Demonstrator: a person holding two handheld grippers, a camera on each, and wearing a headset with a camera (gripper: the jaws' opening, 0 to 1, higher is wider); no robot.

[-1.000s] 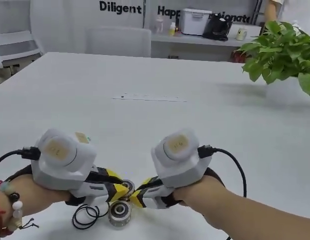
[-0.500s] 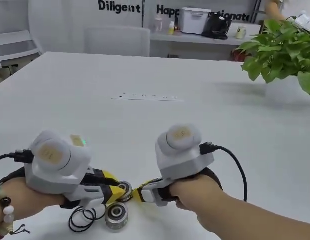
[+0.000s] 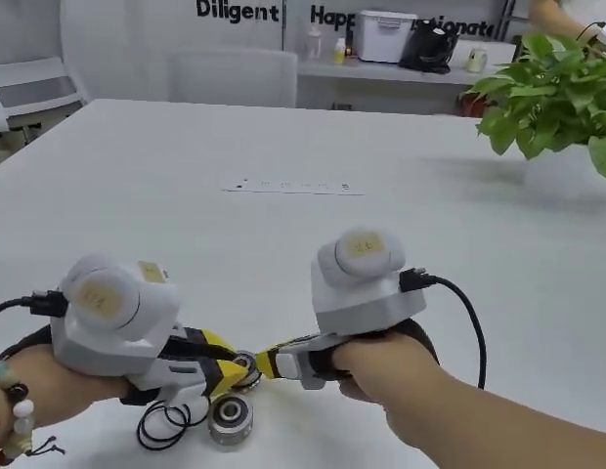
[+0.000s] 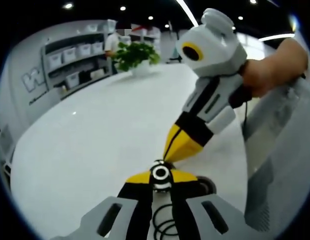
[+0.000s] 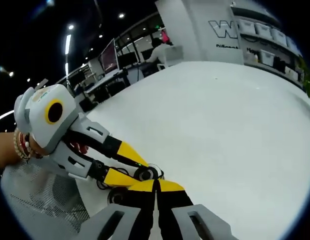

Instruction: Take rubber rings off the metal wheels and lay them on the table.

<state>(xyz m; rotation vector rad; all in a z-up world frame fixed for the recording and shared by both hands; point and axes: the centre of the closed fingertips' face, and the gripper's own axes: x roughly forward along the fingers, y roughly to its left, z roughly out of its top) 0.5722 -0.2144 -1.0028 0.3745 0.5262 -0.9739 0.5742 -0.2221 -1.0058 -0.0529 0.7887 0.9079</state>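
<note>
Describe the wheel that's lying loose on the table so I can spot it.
At the near edge of the white table, look close by the left gripper. The loose metal wheel sits right of the black rubber rings; unlike the other wheel, no fingers hold it.

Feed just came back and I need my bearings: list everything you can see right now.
held metal wheel: one, silver, in the left tongs.
loose metal wheel: one, silver, on the table's near edge.
rubber rings: at least two, black, beside the loose metal wheel.
table: one, white.
flat strip: one, white, mid-table.
potted plant: one, green, far right.
left tongs: yellow tips, shut on the held metal wheel.
right tongs: yellow tips, shut, against that wheel.
</note>
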